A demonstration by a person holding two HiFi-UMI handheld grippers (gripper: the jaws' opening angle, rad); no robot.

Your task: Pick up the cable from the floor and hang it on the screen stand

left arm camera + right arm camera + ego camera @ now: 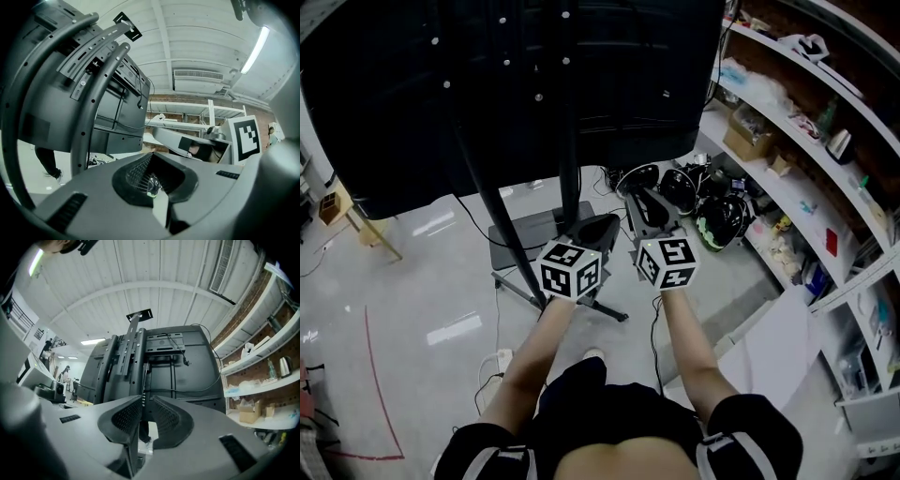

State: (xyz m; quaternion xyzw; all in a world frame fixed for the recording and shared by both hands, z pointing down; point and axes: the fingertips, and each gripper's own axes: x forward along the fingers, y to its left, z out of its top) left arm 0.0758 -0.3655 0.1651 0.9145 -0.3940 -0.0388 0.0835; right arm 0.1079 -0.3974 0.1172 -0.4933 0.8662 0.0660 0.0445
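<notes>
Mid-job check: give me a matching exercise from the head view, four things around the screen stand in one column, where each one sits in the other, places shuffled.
Things:
1. cardboard box
2. helmets
3. white power strip
4. red line

Places:
A. on the floor at the foot of the shelves
B. up on the shelves, at the right
C. on the floor at the far left
D. on the floor near the person's shoe

Pairs: 1-B, 2-A, 3-D, 4-C
</notes>
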